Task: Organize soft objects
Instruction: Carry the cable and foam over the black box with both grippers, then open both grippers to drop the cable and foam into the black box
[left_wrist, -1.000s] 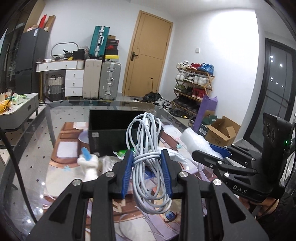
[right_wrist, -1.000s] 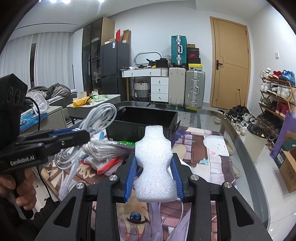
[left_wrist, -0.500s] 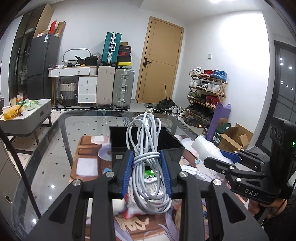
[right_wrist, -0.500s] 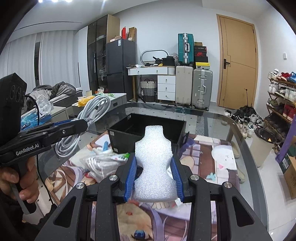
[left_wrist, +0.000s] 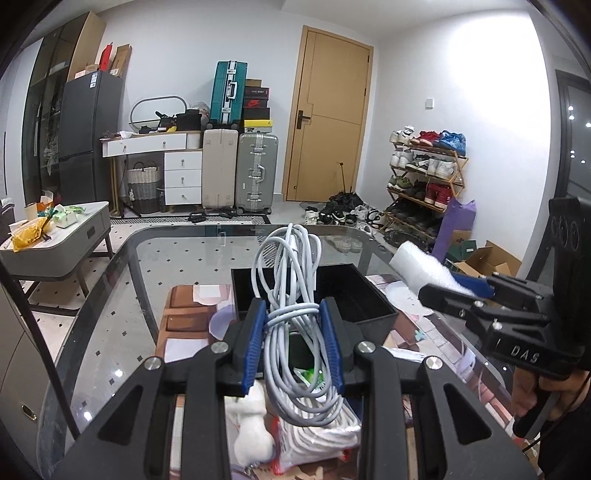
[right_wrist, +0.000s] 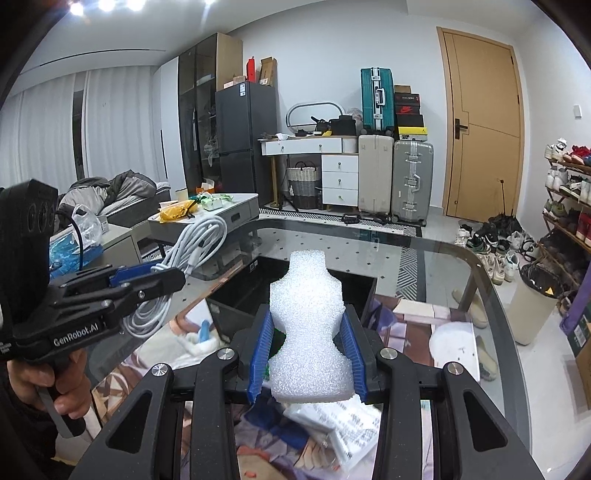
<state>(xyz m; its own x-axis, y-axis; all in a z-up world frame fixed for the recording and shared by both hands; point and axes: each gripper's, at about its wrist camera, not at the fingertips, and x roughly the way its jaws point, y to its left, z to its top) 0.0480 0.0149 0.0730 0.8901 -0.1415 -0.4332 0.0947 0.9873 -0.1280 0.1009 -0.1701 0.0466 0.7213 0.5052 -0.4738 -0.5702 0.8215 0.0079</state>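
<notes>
My left gripper (left_wrist: 293, 332) is shut on a coiled grey-white cable (left_wrist: 291, 280) and holds it above the glass table. It also shows in the right wrist view (right_wrist: 147, 277) with the cable (right_wrist: 192, 243). My right gripper (right_wrist: 308, 339) is shut on a white foam block (right_wrist: 308, 325), held above the table; the block (left_wrist: 421, 267) shows at the right of the left wrist view. An open black bin (left_wrist: 347, 295) stands on the table just beyond both grippers.
Below the left gripper lie a white rope bundle (left_wrist: 317, 439) and a small white soft toy (left_wrist: 253, 439). White packets (right_wrist: 343, 424) lie under the right gripper. The glass table edge (right_wrist: 491, 280) curves on the right. A patterned mat (left_wrist: 184, 321) covers the table.
Both grippers have risen and moved forward toward the black bin, each still holding its object. The items on the table now lie lower and nearer in the views.
</notes>
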